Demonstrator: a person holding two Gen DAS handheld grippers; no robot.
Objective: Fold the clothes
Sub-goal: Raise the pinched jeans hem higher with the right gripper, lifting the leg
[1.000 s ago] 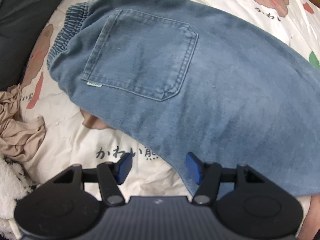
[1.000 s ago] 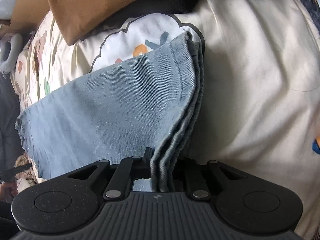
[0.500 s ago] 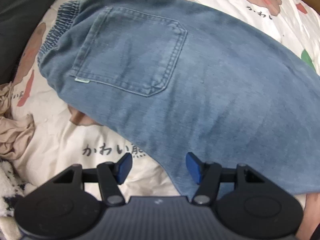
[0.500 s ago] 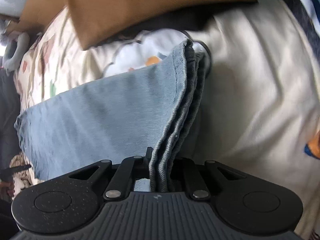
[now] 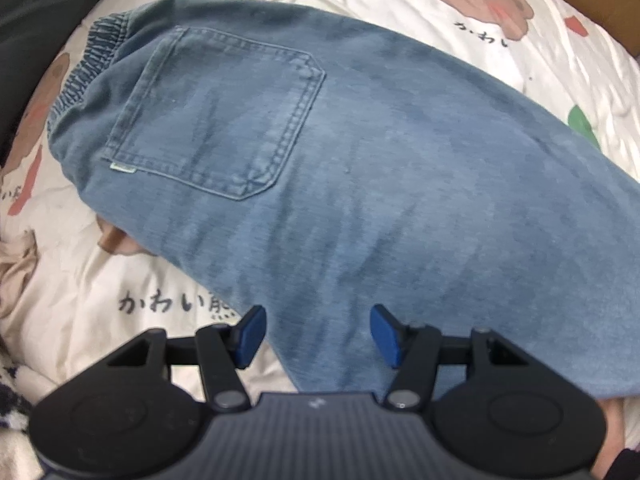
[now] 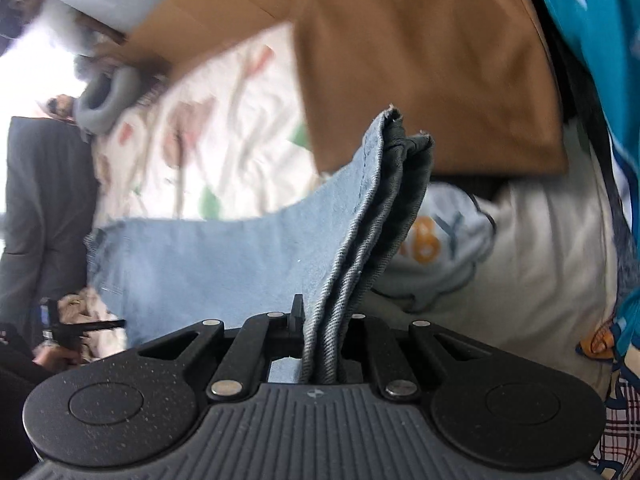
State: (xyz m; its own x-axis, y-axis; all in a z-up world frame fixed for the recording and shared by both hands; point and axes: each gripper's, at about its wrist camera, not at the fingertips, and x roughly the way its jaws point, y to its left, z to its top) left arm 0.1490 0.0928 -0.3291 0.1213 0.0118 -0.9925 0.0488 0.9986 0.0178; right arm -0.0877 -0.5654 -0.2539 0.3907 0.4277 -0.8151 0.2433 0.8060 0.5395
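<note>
Blue jeans [image 5: 360, 184] lie folded lengthwise on a printed bedsheet [image 5: 500, 40], back pocket [image 5: 224, 116] up and elastic waistband at the upper left. My left gripper [image 5: 318, 334] hangs open just above the jeans' lower edge, its blue pads [image 5: 382, 334] apart with denim below them. In the right wrist view my right gripper [image 6: 324, 320] is shut on the stacked leg hems of the jeans [image 6: 372, 240], which it holds lifted above the bed; the rest of the denim sags away to the left.
A beige garment [image 5: 12, 268] is bunched at the sheet's left edge and dark fabric [image 5: 36, 8] lies at the upper left. In the right wrist view a brown cloth [image 6: 420, 60], a teal garment [image 6: 592, 40] and a white printed garment [image 6: 500, 272] lie beyond the hems.
The right gripper has risen, lifting the hems off the bed, and its view now shows more of the brown cloth. The left gripper slid slightly over the jeans and stayed open.
</note>
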